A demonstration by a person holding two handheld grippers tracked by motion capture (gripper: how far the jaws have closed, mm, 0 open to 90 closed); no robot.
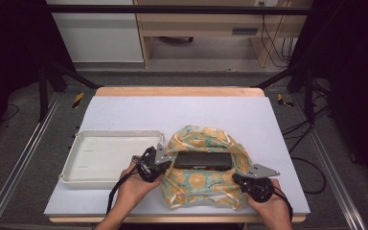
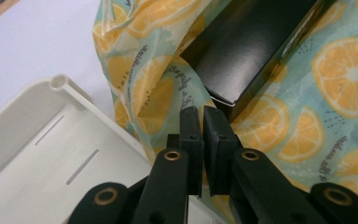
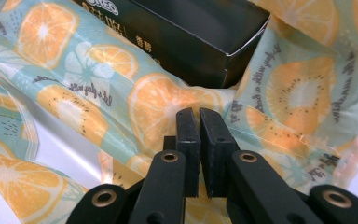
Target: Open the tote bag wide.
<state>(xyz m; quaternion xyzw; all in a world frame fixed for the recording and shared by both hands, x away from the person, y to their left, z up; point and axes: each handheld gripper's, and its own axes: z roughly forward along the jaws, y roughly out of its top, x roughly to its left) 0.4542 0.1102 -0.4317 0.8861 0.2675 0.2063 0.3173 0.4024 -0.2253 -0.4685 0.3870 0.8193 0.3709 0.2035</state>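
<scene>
With the black box lying at the centre of the orange-print cloth, and the left gripper and right gripper each pressed together on a cloth edge, uneven lifting may tip the box out.

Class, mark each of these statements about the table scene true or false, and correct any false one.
1. A black box lies on the orange-patterned cloth. True.
2. The white tray holds the box. False: the tray has nothing in it; the box lies on the cloth.
3. The left tool has its jaws nearly together at the cloth's edge. True.
4. The right tool stands wide open. False: its jaws are almost closed.
5. The tray lies to the right of the cloth in the high view. False: it lies to the left.
</scene>
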